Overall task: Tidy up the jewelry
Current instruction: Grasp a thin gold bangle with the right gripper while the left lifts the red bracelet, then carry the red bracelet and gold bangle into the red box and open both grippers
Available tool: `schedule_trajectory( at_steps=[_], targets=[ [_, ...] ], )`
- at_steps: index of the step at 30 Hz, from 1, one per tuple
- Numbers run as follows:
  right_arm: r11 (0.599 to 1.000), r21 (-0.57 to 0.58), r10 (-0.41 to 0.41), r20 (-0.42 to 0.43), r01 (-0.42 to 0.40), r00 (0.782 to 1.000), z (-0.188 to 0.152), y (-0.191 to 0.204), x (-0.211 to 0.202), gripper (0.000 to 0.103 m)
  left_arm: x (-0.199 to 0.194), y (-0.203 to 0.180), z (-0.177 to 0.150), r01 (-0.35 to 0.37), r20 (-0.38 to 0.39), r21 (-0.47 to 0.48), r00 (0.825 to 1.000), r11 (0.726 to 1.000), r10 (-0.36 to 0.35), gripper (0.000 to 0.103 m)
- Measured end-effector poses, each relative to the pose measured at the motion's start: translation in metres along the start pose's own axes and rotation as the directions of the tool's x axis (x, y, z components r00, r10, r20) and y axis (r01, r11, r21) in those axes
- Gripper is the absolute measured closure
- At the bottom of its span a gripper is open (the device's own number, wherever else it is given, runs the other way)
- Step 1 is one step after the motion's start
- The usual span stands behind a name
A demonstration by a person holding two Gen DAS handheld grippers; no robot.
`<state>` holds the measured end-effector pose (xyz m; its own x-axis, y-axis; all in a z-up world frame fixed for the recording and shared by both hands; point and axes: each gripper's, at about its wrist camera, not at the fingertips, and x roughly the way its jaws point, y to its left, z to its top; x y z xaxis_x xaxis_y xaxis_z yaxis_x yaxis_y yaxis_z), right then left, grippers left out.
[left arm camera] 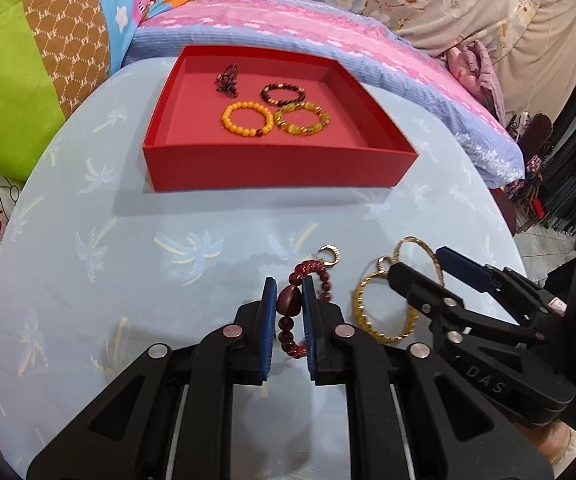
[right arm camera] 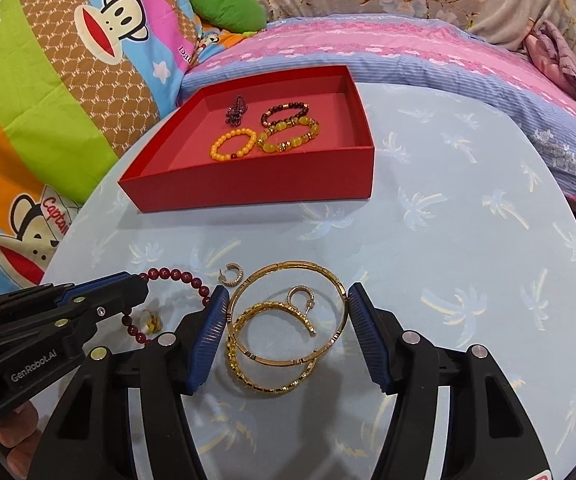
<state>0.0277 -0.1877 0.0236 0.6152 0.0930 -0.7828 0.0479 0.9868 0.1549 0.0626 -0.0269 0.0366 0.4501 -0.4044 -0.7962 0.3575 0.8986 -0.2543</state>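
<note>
A red tray [left arm camera: 280,170] [right arm camera: 256,190] at the table's far side holds an orange bead bracelet [left arm camera: 246,118] [right arm camera: 233,144], a yellow one [left arm camera: 303,119] [right arm camera: 291,135], a dark one [left arm camera: 282,94] [right arm camera: 284,114] and a dark chain [left arm camera: 227,78] [right arm camera: 236,111]. My left gripper [left arm camera: 289,296] [right arm camera: 128,286] is shut on a dark red bead bracelet [left arm camera: 288,309] [right arm camera: 176,276] lying on the table. My right gripper [right arm camera: 286,300] [left arm camera: 415,262] is open around two gold bangles [right arm camera: 288,316] [left arm camera: 379,312], the smooth one atop the textured one. A gold hoop earring [right arm camera: 303,300] lies inside them.
A second gold earring [right arm camera: 232,275] [left arm camera: 329,257] lies just beyond the red bracelet. A small gold ring [right arm camera: 152,322] sits inside the bracelet's loop. The round table wears a pale blue palm-print cloth [right arm camera: 447,240]. Pillows and bedding [right arm camera: 68,80] crowd the far and left edges.
</note>
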Motion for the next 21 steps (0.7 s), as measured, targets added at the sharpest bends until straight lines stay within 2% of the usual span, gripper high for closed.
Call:
schedule_trajectory(
  at_steps=[10, 14, 21],
  targets=[
    [1.000, 0.010, 0.014, 0.051, -0.014, 0.999, 0.015, -0.003, -0.018, 0.044, -0.030, -0.026, 0.022, 0.053, 0.065, 0.045, 0.996, 0.998, -0.056, 0.091],
    [1.000, 0.009, 0.009, 0.079, -0.010, 0.997, 0.032, -0.007, -0.021, 0.044, -0.038, -0.027, 0.041, 0.072, 0.100, 0.045, 0.992, 0.996, -0.076, 0.091],
    [1.000, 0.009, 0.000, 0.130, -0.001, 0.992, 0.080, -0.014, -0.015, 0.044, -0.034, -0.020, 0.094, 0.093, 0.152, 0.028, 0.984, 0.995, -0.096, 0.091]
  ],
)
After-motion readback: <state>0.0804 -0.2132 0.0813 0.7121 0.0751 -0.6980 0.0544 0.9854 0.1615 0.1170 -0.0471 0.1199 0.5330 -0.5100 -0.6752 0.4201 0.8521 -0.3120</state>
